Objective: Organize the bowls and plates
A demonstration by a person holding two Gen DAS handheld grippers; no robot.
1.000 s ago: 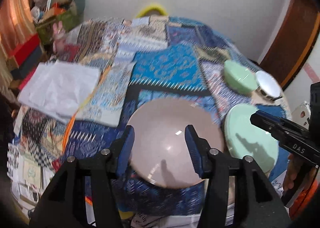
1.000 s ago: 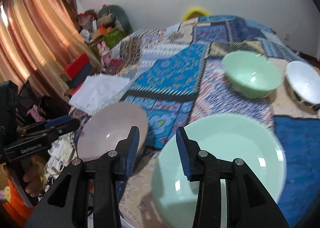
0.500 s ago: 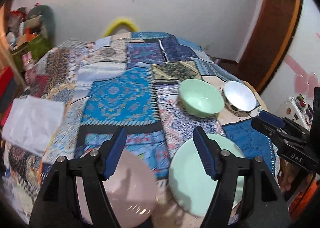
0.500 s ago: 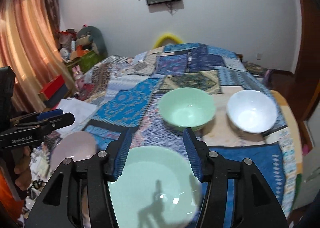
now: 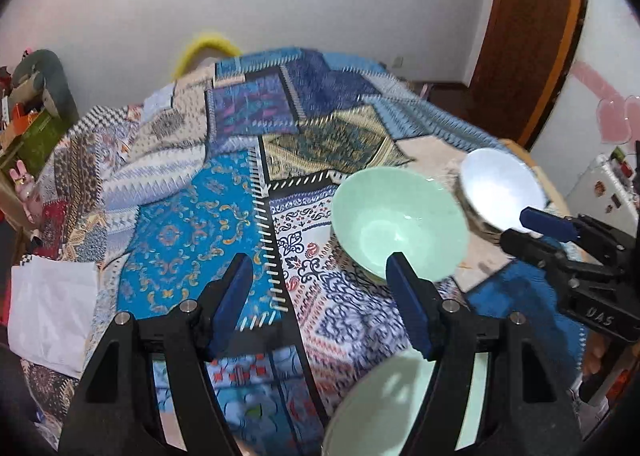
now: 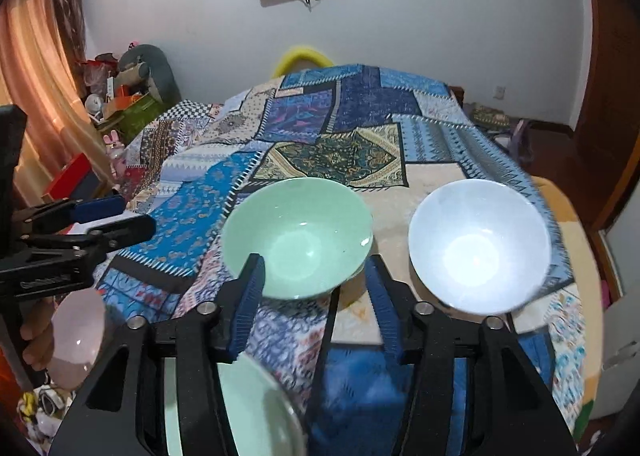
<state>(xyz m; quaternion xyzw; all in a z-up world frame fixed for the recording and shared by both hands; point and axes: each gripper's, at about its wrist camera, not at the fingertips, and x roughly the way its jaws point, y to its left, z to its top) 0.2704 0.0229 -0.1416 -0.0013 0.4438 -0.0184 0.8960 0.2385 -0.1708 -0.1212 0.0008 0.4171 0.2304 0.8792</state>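
Both views have swung away from the near edge of the bed: a second ago the left gripper (image 5: 320, 304) framed the pink plate (image 6: 76, 336) and the right gripper (image 6: 314, 302) hung over the green plate (image 5: 384, 404); now both face the two bowls farther up the patchwork quilt (image 5: 240, 183). The plates are left lying side by side at the near edge, neither one gripped, so the bowls look to be next.

The left gripper's fingers stand spread with only quilt between them. The right gripper's jaws are closing, yet nothing sits between them (the green bowl's near rim merely shows beyond the tips).

The green bowl (image 6: 298, 236) sits upright mid-quilt, the white bowl (image 6: 478, 246) upright just to its right, the two close but apart. Both bowls are empty, as are the plates.
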